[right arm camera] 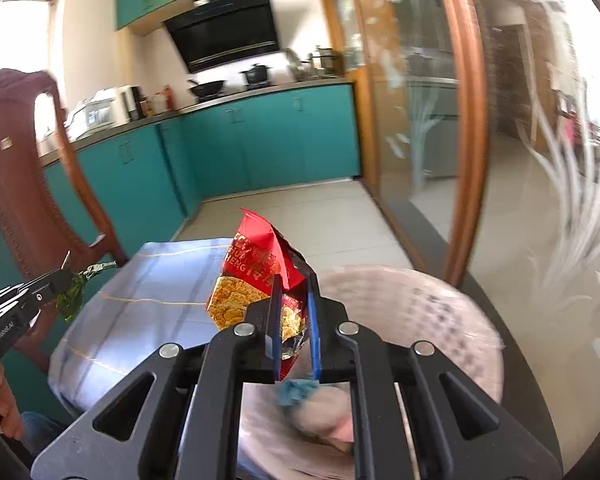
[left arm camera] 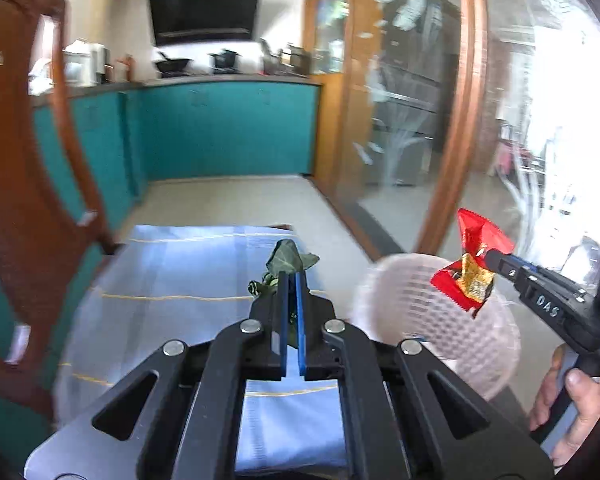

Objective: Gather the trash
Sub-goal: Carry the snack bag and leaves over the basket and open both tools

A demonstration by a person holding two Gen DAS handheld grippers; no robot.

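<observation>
while the right gripper pinches it, the red wrapper points up (basket seemingly below).

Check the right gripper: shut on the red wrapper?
Shut. The right gripper pinches the red wrapper between its fingers, above the pink basket.

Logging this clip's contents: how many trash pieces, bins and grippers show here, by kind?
Red snack wrapper, pinched in the right gripper: 1
Green leaf scrap, pinched in the left gripper: 1
White mesh basket: 1
Grippers: 2
Total: 5
</observation>
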